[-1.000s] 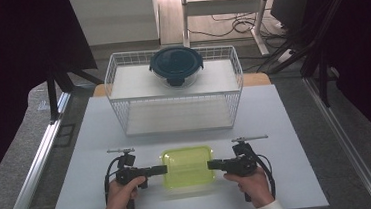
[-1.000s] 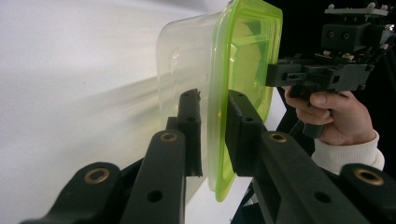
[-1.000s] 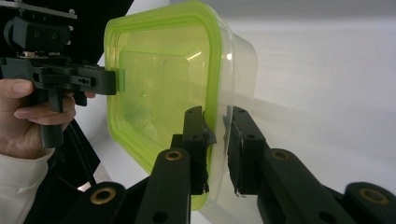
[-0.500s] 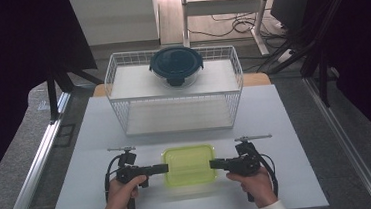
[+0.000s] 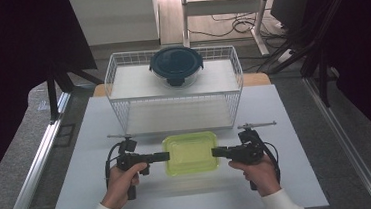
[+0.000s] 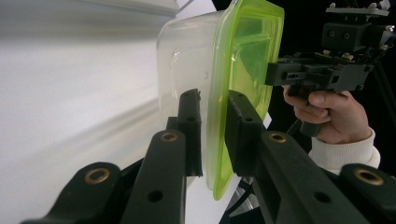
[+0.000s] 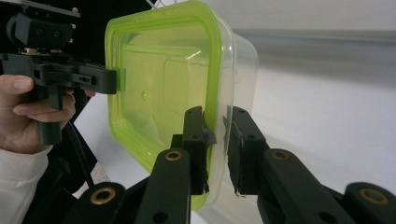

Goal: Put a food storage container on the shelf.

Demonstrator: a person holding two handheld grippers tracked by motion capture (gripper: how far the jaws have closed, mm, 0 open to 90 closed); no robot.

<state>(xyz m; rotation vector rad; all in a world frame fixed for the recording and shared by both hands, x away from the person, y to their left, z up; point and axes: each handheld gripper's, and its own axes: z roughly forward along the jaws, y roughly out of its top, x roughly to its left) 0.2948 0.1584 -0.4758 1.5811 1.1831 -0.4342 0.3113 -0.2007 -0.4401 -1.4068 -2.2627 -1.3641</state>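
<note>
Both tools, left tool (image 5: 164,157) and right tool (image 5: 216,152), pinch the lunch box (image 5: 191,152) by its lid rim near the desk's (image 5: 300,185) front edge; uneven lifting could tip it or pop the lid.

We see white tabletop (image 5: 274,107) on grey carpet floor (image 5: 21,147), dark curtains (image 5: 13,43) both sides, cables (image 5: 240,27) on wooden floor behind.
</note>
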